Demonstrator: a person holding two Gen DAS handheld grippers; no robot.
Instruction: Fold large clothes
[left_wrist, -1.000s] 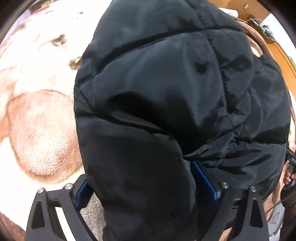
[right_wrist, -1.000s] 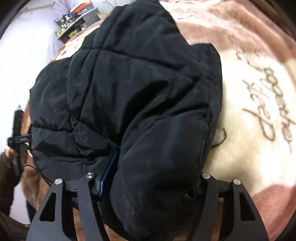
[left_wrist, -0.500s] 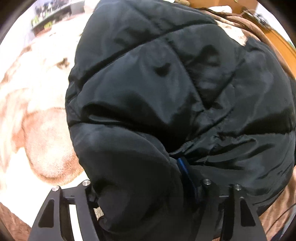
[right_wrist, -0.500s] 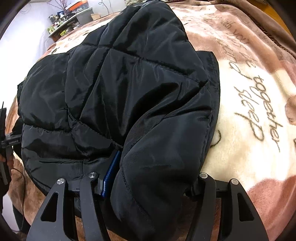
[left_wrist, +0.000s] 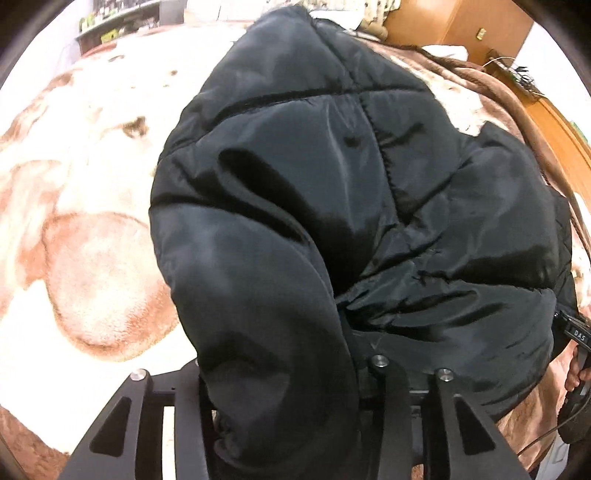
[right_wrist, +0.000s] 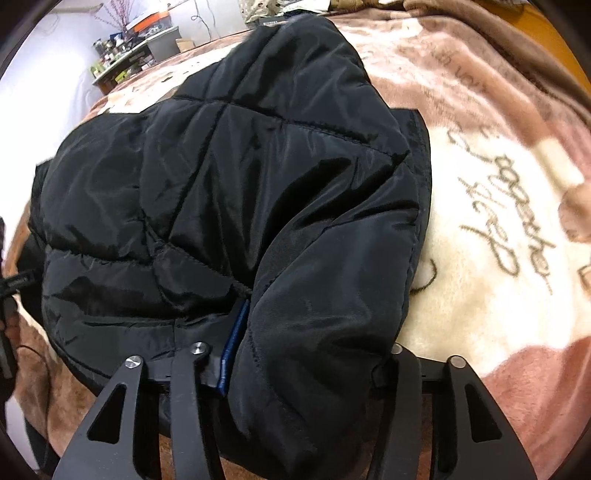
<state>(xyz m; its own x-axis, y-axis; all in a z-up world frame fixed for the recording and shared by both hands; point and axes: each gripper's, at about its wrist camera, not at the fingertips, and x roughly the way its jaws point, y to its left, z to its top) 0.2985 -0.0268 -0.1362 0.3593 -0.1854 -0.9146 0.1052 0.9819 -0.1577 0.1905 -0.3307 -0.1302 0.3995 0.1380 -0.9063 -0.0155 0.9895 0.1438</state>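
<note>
- Black quilted puffer jacket is lying bunched on a pink/cream fleece blanket; the near hem is running into both grippers.
- Left gripper: jaws are closing w/ a thick padded fold of jacket sitting between them. The fold is filling the gap and bulging up over the jaws; pads are hidden by fabric but look to be squeezing it.
- Right gripper: jaws are closing too, w/ another padded fold wedged between. The blue pad on the left finger is pressing against the fabric; the right finger is pushing into the fold's other side.
- Rest of jacket is spreading out ahead of both sets of jaws, quilt seams showing, the far end rising toward the top of each view.
- In right-wrist view, blanket w/ brown script lettering is lying to the right of the jaws, beside the jacket edge.
- In left-wrist view, a round tan patch of the blanket print is sitting left of the jaws.
- A cluttered shelf is standing far beyond the jaws, upper left; contents too small to tell.
- Wooden furniture is showing beyond the jacket, upper right in left-wrist view.
</note>
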